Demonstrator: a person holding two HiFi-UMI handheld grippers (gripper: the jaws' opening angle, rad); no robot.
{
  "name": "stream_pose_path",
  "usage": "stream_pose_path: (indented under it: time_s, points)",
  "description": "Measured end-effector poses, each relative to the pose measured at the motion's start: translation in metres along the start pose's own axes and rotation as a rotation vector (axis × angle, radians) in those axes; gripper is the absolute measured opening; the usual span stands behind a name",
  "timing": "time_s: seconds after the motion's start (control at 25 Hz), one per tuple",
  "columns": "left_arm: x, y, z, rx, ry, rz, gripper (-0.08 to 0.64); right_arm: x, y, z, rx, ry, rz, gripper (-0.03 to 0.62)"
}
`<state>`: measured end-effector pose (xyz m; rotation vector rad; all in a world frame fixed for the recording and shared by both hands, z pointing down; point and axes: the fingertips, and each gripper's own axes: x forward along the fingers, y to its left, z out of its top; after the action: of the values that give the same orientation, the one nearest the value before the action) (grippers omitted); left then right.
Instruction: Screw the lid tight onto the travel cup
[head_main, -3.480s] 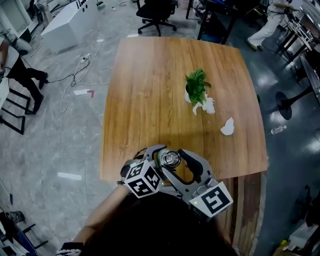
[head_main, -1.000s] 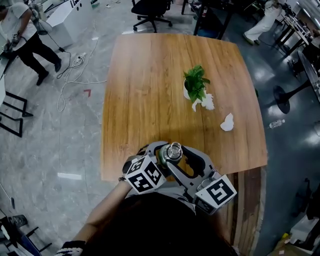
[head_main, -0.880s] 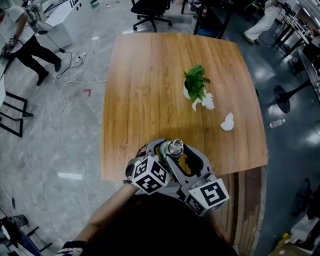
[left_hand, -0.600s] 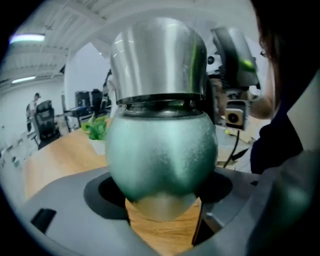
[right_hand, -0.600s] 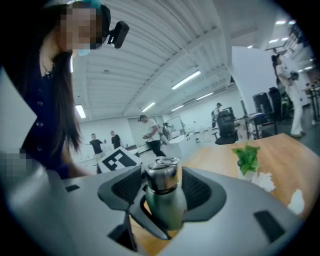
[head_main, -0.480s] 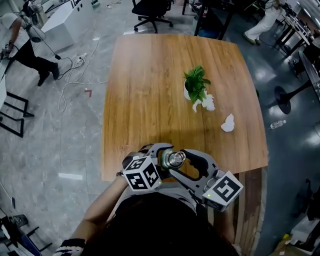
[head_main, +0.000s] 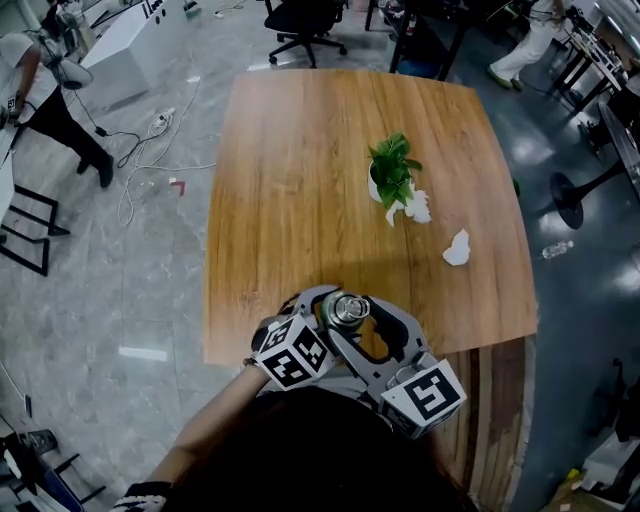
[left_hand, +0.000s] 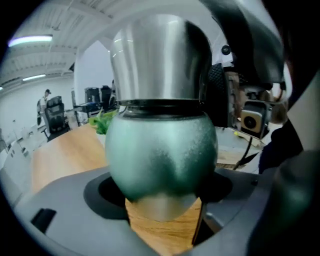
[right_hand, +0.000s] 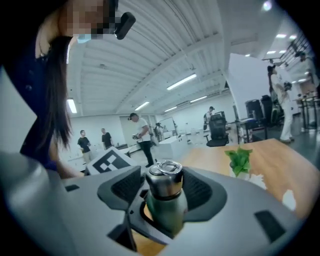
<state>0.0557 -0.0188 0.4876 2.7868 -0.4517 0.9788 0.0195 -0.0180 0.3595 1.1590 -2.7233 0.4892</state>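
The travel cup stands at the table's near edge, a green body (left_hand: 162, 155) under a steel lid (head_main: 348, 308) with a ring on top. My left gripper (head_main: 330, 305) is shut on the green body, which fills the left gripper view. My right gripper (head_main: 358, 322) comes in from the right at lid height. Its jaws stand wide on either side of the lid (right_hand: 164, 182), with a dark gap showing beside it, so it is open. The cup's base is hidden by the grippers.
On the wooden table (head_main: 300, 180) a small potted plant (head_main: 392, 172) stands in the middle, with crumpled white paper (head_main: 456, 251) to its right. The table's near edge runs just below the cup. A person (head_main: 40, 90) walks on the floor at far left.
Both grippers stay at the cup with the same hold. The right gripper's marker cube sways slightly from frame to frame. The person at far left has walked on.
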Motion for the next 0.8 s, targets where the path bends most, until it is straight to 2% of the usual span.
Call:
stream_pose_path:
  time_s: [0.12, 0.2, 0.24, 0.36, 0.44, 0.52, 0.6, 0.68, 0.8]
  points:
    - [-0.007, -0.014, -0.003, 0.125, -0.006, -0.135, 0.387, -0.006, 0.011, -0.001, -0.070, 0.064, 0.130, 0.258]
    - [-0.008, -0.020, -0.007, 0.203, 0.021, -0.177, 0.387, -0.006, 0.012, -0.005, -0.119, 0.087, 0.156, 0.258]
    - [-0.007, -0.020, -0.009, 0.217, 0.035, -0.172, 0.387, -0.005, 0.011, -0.005, -0.136, 0.088, 0.150, 0.258]
    - [-0.004, -0.013, -0.009, 0.159, 0.056, -0.098, 0.387, -0.001, 0.005, -0.003, -0.158, 0.067, 0.046, 0.256]
    - [-0.001, -0.006, -0.009, 0.097, 0.071, -0.025, 0.387, 0.001, -0.003, -0.004, -0.114, 0.047, -0.065, 0.256]
    - [0.002, 0.001, -0.012, 0.071, 0.097, 0.050, 0.387, 0.001, -0.009, -0.006, -0.052, 0.032, -0.145, 0.255]
    - [0.001, 0.004, -0.014, 0.054, 0.103, 0.082, 0.387, 0.002, -0.011, -0.008, 0.001, 0.019, -0.154, 0.256]
    - [-0.001, -0.002, -0.014, 0.036, 0.060, 0.016, 0.387, 0.004, -0.003, -0.005, 0.010, 0.009, -0.073, 0.256]
    - [-0.013, -0.023, -0.010, 0.074, -0.027, -0.199, 0.387, -0.003, 0.016, 0.003, -0.049, 0.035, 0.090, 0.258]
